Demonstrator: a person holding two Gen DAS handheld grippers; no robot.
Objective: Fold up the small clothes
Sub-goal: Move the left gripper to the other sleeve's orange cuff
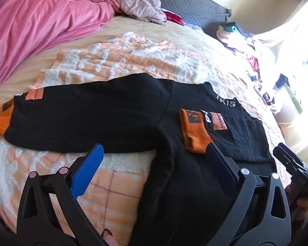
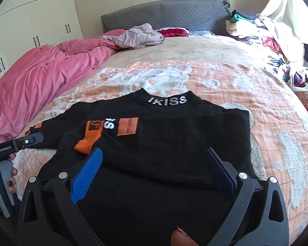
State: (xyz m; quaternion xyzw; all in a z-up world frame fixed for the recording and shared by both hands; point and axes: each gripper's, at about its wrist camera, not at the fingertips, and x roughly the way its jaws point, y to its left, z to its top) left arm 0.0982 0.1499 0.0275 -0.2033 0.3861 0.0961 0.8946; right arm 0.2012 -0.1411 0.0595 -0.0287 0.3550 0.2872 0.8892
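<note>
A black long-sleeved top [image 1: 113, 112] [image 2: 174, 133] with a lettered collar [image 2: 167, 100] lies flat on the bed. One sleeve is folded across the chest, and its orange cuff [image 1: 193, 131] [image 2: 90, 137] rests on the black cloth. The other sleeve stretches out to the left and ends in an orange cuff [image 1: 3, 121]. My left gripper [image 1: 154, 149] hovers open over the lower part of the top, with nothing between its blue fingers. My right gripper [image 2: 154, 152] is open too, just above the hem, and holds nothing.
The top lies on an orange and white blanket [image 2: 256, 102]. A pink duvet [image 2: 41, 71] is heaped along the left, and a beige garment [image 2: 137, 37] lies near the grey headboard [image 2: 164, 14]. Clothes are piled at the right [image 2: 267, 34]. A hand [image 2: 2, 182] grips a handle.
</note>
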